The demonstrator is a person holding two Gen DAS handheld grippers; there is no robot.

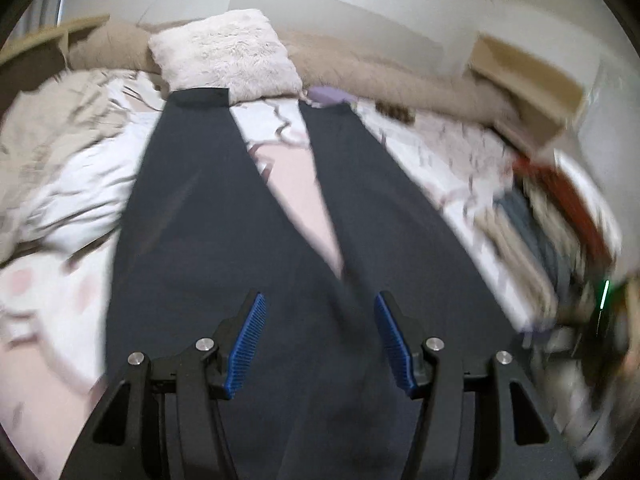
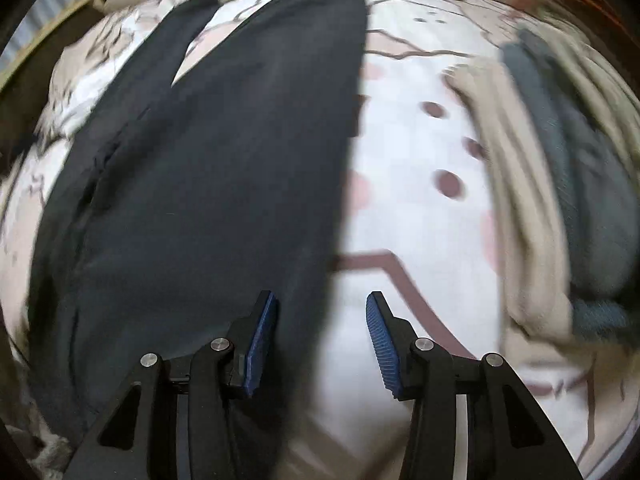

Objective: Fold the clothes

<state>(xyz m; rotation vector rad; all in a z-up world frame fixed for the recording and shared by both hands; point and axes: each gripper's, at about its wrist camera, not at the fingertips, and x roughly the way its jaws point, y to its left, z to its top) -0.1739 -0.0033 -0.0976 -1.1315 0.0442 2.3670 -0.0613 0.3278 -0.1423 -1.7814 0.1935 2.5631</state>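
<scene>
A pair of dark navy trousers (image 1: 192, 216) lies flat on the bed, both legs stretched away toward the pillows, a wedge of sheet showing between them. My left gripper (image 1: 320, 300) is open and empty, hovering over the upper part of the trousers near where the legs join. The trousers also show in the right wrist view (image 2: 224, 168). My right gripper (image 2: 322, 300) is open and empty, straddling the right edge of the trousers, its left finger over the fabric and its right finger over the sheet.
The bed sheet (image 2: 416, 240) is white with pink and brown marks. A fluffy white pillow (image 1: 228, 54) lies at the leg ends. A pile of beige and grey clothes (image 2: 560, 184) lies at the right. A cardboard box (image 1: 528, 92) stands at the far right.
</scene>
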